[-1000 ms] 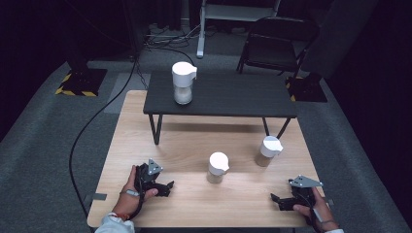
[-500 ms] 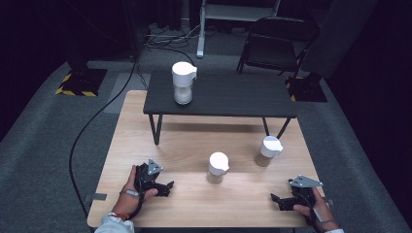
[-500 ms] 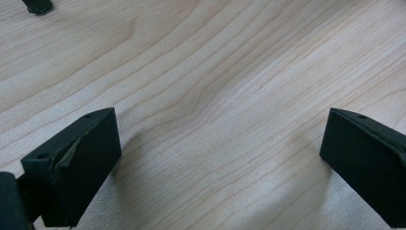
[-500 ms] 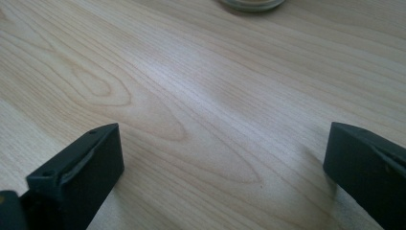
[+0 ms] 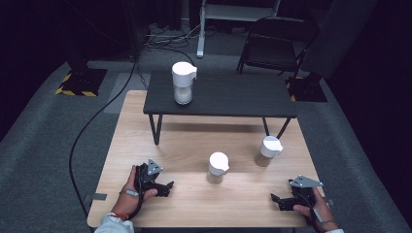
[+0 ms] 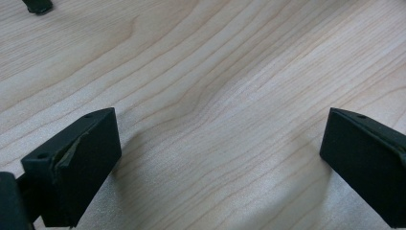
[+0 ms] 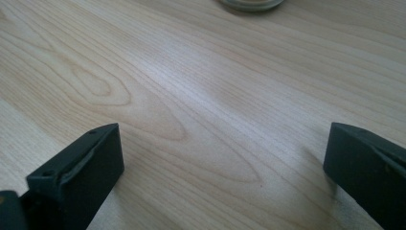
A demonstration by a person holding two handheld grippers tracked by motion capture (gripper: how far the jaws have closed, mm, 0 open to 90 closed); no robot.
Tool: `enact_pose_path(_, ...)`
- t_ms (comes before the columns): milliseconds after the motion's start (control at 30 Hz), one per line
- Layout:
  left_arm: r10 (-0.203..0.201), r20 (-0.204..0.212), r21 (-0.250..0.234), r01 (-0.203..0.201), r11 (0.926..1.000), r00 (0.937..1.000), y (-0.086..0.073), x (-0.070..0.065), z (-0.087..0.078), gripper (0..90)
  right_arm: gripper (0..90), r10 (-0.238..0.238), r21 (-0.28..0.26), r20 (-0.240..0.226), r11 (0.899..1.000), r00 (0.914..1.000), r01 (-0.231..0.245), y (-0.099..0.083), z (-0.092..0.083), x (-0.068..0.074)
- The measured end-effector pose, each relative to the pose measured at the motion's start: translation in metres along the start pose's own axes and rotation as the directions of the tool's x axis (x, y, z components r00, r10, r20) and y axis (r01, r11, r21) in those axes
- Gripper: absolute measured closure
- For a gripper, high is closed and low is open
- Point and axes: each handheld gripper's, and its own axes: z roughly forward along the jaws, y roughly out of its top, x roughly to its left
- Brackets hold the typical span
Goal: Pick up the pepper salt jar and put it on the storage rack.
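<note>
At the near left of the light wooden table [image 5: 145,126], the left gripper [image 5: 165,187] rests low on the wood in a person's left hand [image 5: 130,187], its long axis pointing right toward the table's middle. In the left gripper view its jaws stand wide apart with only bare wood grain between them; it holds nothing.

Farther back on the left, a tall white-lidded jar [image 5: 183,82] stands upright on the left part of a small black side table [image 5: 233,94], which straddles the far half of the wooden table on thin black legs.

Near the middle of the wooden table a second white-lidded jar [image 5: 217,167] stands upright, between the two grippers and a little farther from the person. To its right and slightly farther, a third white-lidded jar [image 5: 268,151] stands, tilting a little.

At the near right, the right gripper [image 5: 279,201] lies on the wood in the right hand [image 5: 318,213], pointing left. The right gripper view shows its jaws spread wide and empty, with the base of a jar [image 7: 251,4] at the top edge.

Beyond the tables, a dark folding chair [image 5: 277,46] stands on grey carpet.
</note>
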Motion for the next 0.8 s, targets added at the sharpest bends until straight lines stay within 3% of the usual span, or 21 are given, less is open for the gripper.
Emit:
enact_pose_path(533, 0.0, 0.001, -0.001, 0.0, 1.0, 1.0, -0.0001, 0.0002, 0.0001, 0.1, 1.2, -0.062, -0.026, 0.016, 0.998, 0.998, 0.062, -0.0018, -0.0037, 0.0083)
enact_pose_path(767, 0.001, 0.001, 0.0, -0.001, 1.0, 1.0, 0.0, 0.0002, 0.0, 0.1, 1.2, -0.042, -0.072, -0.012, 0.997, 0.9991, 0.041, -0.0041, -0.0075, 0.0077)
enact_pose_path(800, 0.001, 0.001, 0.0, -0.001, 1.0, 1.0, 0.0, 0.0002, 0.0, 0.1, 1.2, -0.03, -0.095, -0.034, 0.995, 0.999, 0.027, -0.0055, -0.0089, 0.0067)
